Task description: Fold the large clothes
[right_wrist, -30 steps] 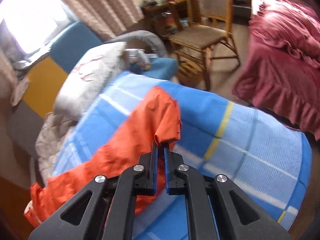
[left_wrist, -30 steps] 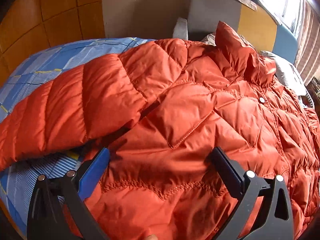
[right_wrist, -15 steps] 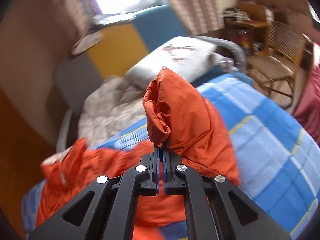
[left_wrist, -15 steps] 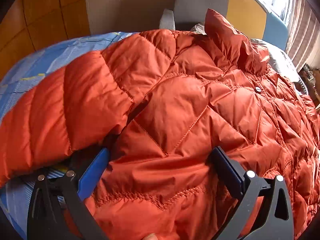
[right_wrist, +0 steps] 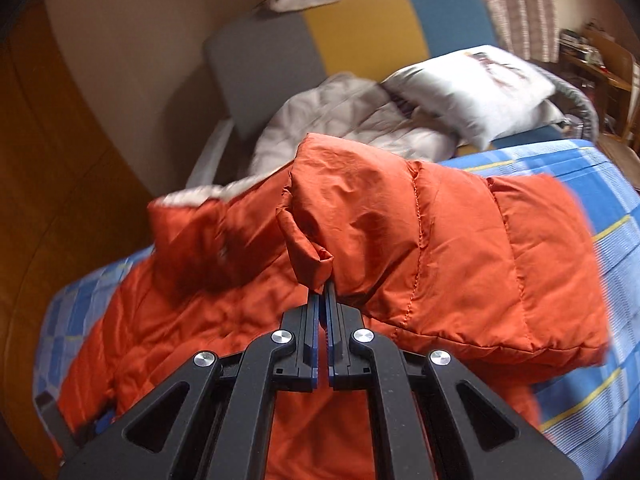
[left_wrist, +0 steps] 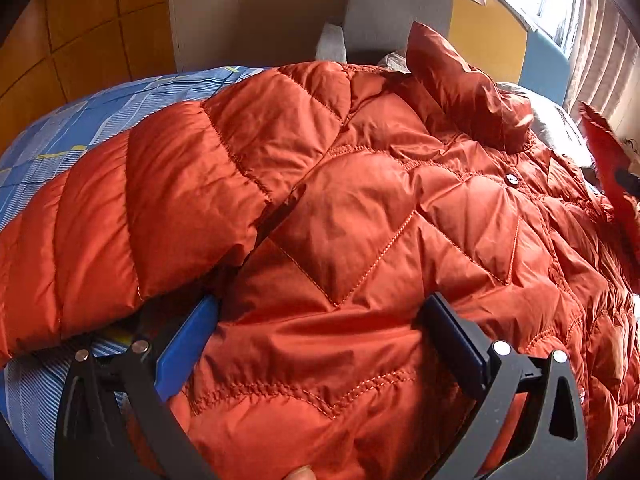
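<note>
Blue checked bed (left_wrist: 60,136) carries orange jacket (left_wrist: 360,220). Right tool (right_wrist: 323,304) clamped on sleeve cuff (right_wrist: 312,268), lifted for folding inward. Left tool (left_wrist: 320,332) spread apart, pinning jacket hem.

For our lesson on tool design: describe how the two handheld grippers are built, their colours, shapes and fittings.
The left gripper and right gripper look alike: matte black plastic frames with triangular cut-outs, round silver pivot pins, and flat fingers faced with blue pads. No cables, markings or sleeves show.
</note>
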The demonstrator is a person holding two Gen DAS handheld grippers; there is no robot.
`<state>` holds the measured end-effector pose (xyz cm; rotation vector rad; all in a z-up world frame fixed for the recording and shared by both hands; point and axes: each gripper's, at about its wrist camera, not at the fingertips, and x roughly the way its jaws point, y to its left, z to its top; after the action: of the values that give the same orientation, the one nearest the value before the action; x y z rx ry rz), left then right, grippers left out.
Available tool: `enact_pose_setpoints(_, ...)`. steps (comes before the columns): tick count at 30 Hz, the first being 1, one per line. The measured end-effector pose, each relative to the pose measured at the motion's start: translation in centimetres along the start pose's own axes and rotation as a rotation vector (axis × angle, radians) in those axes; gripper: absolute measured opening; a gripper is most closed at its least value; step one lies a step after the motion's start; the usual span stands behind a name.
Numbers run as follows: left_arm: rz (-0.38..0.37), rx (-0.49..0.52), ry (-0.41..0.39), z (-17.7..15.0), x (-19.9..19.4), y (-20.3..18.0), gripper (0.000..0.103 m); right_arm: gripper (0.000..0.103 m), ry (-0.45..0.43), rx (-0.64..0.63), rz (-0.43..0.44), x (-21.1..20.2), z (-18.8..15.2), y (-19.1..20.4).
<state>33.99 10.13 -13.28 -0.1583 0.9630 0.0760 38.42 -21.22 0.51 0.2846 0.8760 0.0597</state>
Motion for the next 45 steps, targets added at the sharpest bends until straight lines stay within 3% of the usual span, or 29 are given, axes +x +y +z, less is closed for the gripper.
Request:
enact_pose_setpoints(7,-0.004,-0.003,-0.003,0.1,-0.1,0.1,0.101,0.003,0.069,-0.061,0.071,2.4,-2.7,4.9)
enact_pose_setpoints(20,-0.042,-0.039,-0.021,-0.2,-0.3,1.1,0.101,0.003,0.182,-0.194,0.300,4.1,-5.4,15.6)
enact_pose_setpoints(26,-0.051,-0.052,-0.025,-0.3,-0.4,1.2,0.101,0.003,0.264,-0.234,0.331,6.1,-6.4,18.3)
enact_pose_setpoints(28,-0.056,-0.056,-0.027,-0.3,-0.4,1.3,0.101,0.005,0.291,-0.219,0.342,6.7,-6.7,18.2)
enact_pose_setpoints(30,-0.055,-0.055,-0.027,-0.2,-0.3,1.3,0.101,0.015,0.308,-0.196,0.364,7.0,-6.8,17.8)
enact_pose_setpoints(31,-0.054,-0.054,-0.027,-0.2,-0.3,1.3,0.101,0.027,0.310,-0.184,0.381,7.0,-6.8,17.6)
enact_pose_setpoints(32,-0.054,-0.054,-0.027,-0.1,-0.2,1.3,0.101,0.046,0.305,-0.181,0.383,6.8,-6.7,17.5)
enact_pose_setpoints(34,-0.058,-0.057,-0.028,-0.1,-0.2,1.4,0.101,0.061,0.278,-0.172,0.393,6.1,-6.4,17.1)
enact_pose_setpoints(40,-0.070,-0.070,-0.035,-0.1,-0.5,1.8,0.101,0.061,0.196,-0.144,0.383,3.4,-4.9,13.6)
enact_pose_setpoints(45,-0.071,-0.101,-0.072,0.0,-1.6,2.5,0.101,0.061,0.089,-0.060,0.208,1.6,-3.5,6.7)
